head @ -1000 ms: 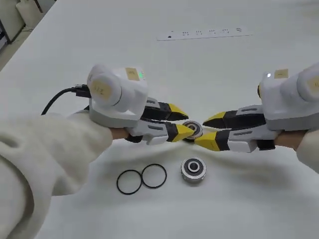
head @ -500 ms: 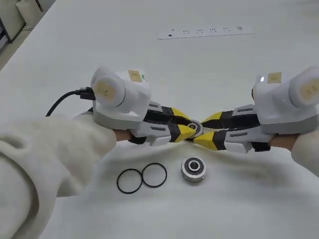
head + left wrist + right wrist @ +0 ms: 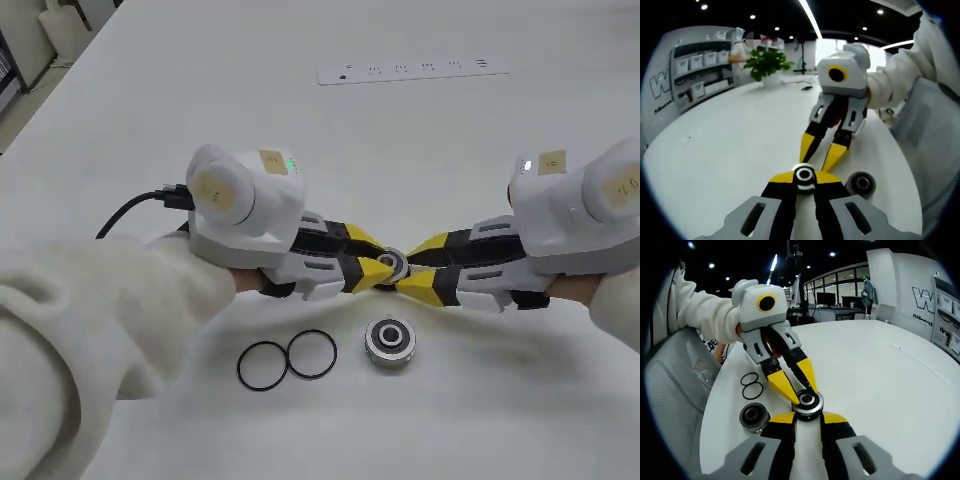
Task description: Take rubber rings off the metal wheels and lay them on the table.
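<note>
Over the white table [image 3: 420, 130], the left gripper [image 3: 375, 259] at 9 o'clock and the right gripper [image 3: 411, 268] at 3 o'clock meet, each with its jaws clamped on one metal wheel [image 3: 390, 265]. A second wheel [image 3: 389, 340] lies at 6 o'clock of it, with two loose rubber rings [image 3: 287, 359] touching each other at 8 o'clock.

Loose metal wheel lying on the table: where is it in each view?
Head view: loose wheel, bottom centre.
Left gripper view: loose wheel, lower right.
Right gripper view: loose wheel, lower left.
Shared landmark: held wheel, close by in all three.
</note>
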Available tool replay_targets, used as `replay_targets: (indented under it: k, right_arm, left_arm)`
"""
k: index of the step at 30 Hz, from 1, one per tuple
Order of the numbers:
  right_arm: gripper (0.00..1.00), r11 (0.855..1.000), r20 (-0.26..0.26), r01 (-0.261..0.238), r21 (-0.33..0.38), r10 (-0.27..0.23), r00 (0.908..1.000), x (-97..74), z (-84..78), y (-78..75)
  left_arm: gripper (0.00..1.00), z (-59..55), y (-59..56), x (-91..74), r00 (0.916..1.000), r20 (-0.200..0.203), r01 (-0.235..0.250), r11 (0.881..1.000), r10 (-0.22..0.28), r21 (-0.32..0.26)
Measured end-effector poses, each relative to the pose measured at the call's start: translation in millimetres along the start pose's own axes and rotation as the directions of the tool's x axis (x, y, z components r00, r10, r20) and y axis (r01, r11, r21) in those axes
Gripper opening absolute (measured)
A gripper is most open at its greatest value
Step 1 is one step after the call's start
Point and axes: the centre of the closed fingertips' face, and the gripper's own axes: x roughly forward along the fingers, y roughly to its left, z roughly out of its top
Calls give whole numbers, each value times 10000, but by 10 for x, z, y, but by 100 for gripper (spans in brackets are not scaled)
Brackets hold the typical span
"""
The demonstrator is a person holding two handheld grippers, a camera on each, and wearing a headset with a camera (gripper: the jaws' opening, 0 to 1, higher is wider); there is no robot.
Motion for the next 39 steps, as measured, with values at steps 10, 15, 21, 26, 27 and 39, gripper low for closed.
replay_targets:
  k: [10, 15, 21, 26, 27, 39]
  right_arm:
    - [0, 9934, -352, 481, 1037, -447, 9984, -25, -64, -95]
    - [0, 9826, -441, 678, 1730, -610, 9972, -21, -56, -118]
    - [0, 9567, -437, 838, 2788, -745, 9963, -40, -50, -139]
    - [0, 9118, -69, 795, 4030, -838, 9965, -65, -17, -175]
    - [0, 9063, 17, 729, 4163, -810, 9967, -71, -16, -183]
    - [0, 8607, 576, 280, 5084, -665, 9961, -83, 71, -136]
  left_arm:
    - [13, -3, 0, 3, 9999, 9, -124, 9999, 124, -51]
    - [13, -4, 1, 4, 9999, 30, -136, 9999, 136, -16]
    - [13, -4, 1, 3, 9999, 91, -139, 9999, 139, 10]
    - [13, -4, 1, 4, 9998, 120, -140, 9999, 139, 39]
    - [13, -5, 1, 4, 9998, 122, -141, 9999, 140, 48]
    - [13, -10, -1, -1, 9995, 278, -123, 9999, 125, -53]
